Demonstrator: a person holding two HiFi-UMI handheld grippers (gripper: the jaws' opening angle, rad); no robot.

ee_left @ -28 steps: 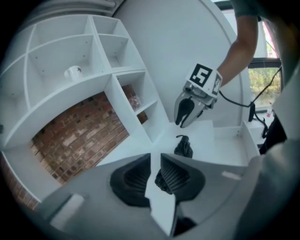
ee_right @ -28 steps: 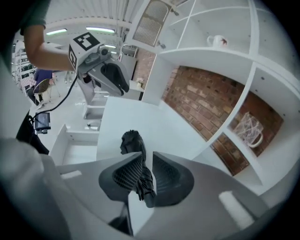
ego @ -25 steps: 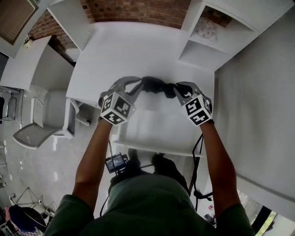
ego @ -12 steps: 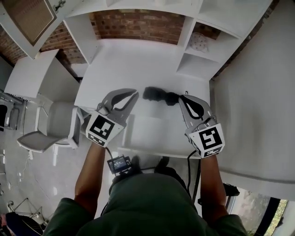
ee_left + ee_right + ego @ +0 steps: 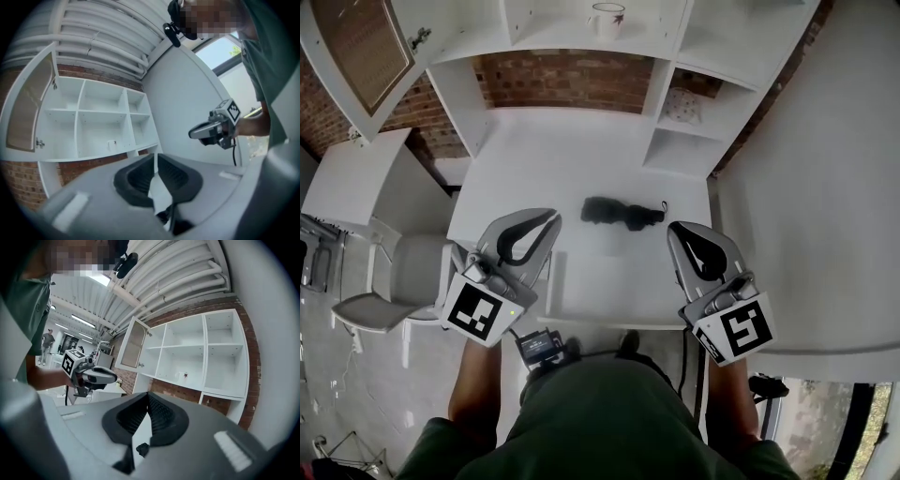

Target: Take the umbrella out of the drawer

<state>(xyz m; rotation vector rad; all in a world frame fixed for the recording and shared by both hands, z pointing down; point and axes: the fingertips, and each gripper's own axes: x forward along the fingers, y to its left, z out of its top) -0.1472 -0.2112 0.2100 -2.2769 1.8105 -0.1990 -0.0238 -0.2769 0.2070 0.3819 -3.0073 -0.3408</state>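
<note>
Both grippers have drawn back from the folded black umbrella [image 5: 621, 213], now lying alone on the white desk [image 5: 553, 155] just beyond them. Left gripper [image 5: 549, 218] and right gripper [image 5: 676, 229] each have their jaws together, holding nothing.

Black umbrella [image 5: 622, 213], white desk [image 5: 534, 150]

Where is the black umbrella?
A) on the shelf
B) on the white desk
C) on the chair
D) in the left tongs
B: the umbrella lies on the desk, apart from the left tongs and the right tongs, which are both shut and empty.
</note>
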